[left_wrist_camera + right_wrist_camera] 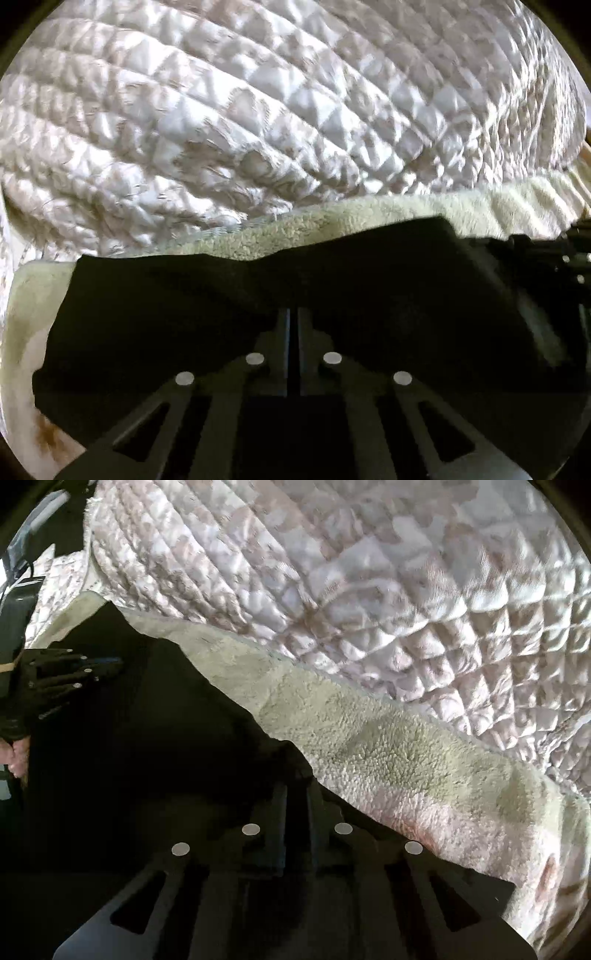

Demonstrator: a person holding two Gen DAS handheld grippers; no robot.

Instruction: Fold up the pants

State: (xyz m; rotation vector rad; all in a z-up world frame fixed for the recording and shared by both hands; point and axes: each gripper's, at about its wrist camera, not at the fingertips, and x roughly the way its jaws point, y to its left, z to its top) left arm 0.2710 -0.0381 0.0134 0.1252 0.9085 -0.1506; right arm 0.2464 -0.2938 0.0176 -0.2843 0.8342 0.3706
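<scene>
On the pale fleecy blanket [388, 746] over the white quilted bedspread [258, 110], your 2 grippers, left [293, 321] and right [295, 794], are clamped on the black fabric pants [221, 302], with the folding apparently barely begun.

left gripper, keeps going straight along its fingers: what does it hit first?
Most likely the black pants: the left gripper is shut with that dark cloth right at its fingertips. Past the pants' edge lie the fleece blanket and then the quilt. Depth is uncertain.
</scene>
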